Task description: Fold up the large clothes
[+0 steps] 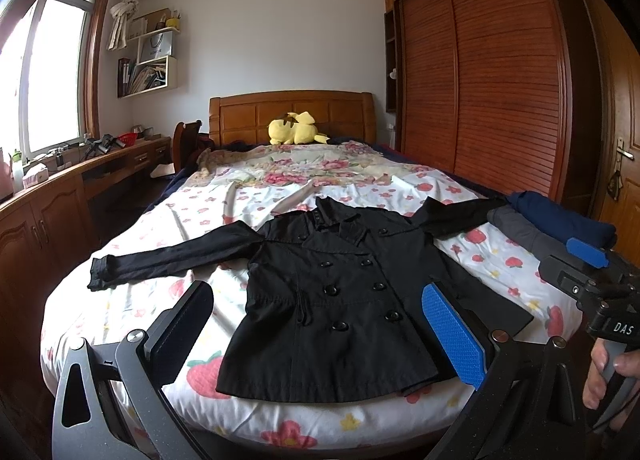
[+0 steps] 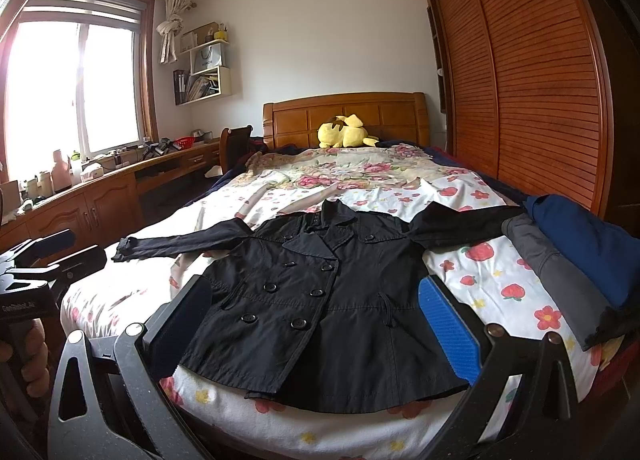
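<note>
At the foot of the bed [image 1: 120,300]: black coat [image 1: 340,300] spread flat, buttoned front up, sleeves out sideways, hem at the mattress edge. "DAS" legible on the right gripper [image 2: 316,324] body in the left view; left housing lettering unreadable. Left gripper [image 1: 320,332] and right gripper both raised short of the hem, jaws wide, holding nothing. Folded clothes [image 2: 580,256] right of the coat; bare sheet left of it.

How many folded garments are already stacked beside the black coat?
2: a folded navy garment at the bed's right edge, and a folded grey garment beside it. More may be hidden.
</note>
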Available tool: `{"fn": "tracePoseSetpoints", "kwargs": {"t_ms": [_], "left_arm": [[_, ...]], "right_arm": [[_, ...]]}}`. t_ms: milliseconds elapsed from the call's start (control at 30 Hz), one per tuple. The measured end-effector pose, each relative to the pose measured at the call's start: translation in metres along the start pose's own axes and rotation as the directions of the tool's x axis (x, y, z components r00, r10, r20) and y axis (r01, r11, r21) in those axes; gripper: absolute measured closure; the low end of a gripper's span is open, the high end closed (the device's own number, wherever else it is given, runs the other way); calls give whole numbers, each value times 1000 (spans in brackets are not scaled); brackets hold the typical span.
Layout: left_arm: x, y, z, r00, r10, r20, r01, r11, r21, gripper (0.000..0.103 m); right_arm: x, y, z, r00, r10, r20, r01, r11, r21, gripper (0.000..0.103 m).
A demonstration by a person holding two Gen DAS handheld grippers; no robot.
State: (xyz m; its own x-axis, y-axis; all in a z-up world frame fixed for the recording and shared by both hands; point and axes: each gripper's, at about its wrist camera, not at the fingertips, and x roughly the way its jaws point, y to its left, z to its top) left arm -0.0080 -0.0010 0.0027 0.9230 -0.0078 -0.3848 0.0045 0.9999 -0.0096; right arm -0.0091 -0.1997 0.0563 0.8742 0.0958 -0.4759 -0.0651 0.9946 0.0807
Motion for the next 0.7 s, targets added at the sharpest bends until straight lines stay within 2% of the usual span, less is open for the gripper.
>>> {"fn": "tracePoseSetpoints", "kwargs": {"t_ms": [433,700], "left_arm": [[3,1,-2,1000,8,-6,-8,1000,-1,0],[26,14,-7,997,68,-39,-69,997,-22,0]], "right_arm": [[1,-1,-1,1000,1,0,-1,1000,1,0],[20,7,-5,1000,-7,-14,7,1000,-22,0]]}}
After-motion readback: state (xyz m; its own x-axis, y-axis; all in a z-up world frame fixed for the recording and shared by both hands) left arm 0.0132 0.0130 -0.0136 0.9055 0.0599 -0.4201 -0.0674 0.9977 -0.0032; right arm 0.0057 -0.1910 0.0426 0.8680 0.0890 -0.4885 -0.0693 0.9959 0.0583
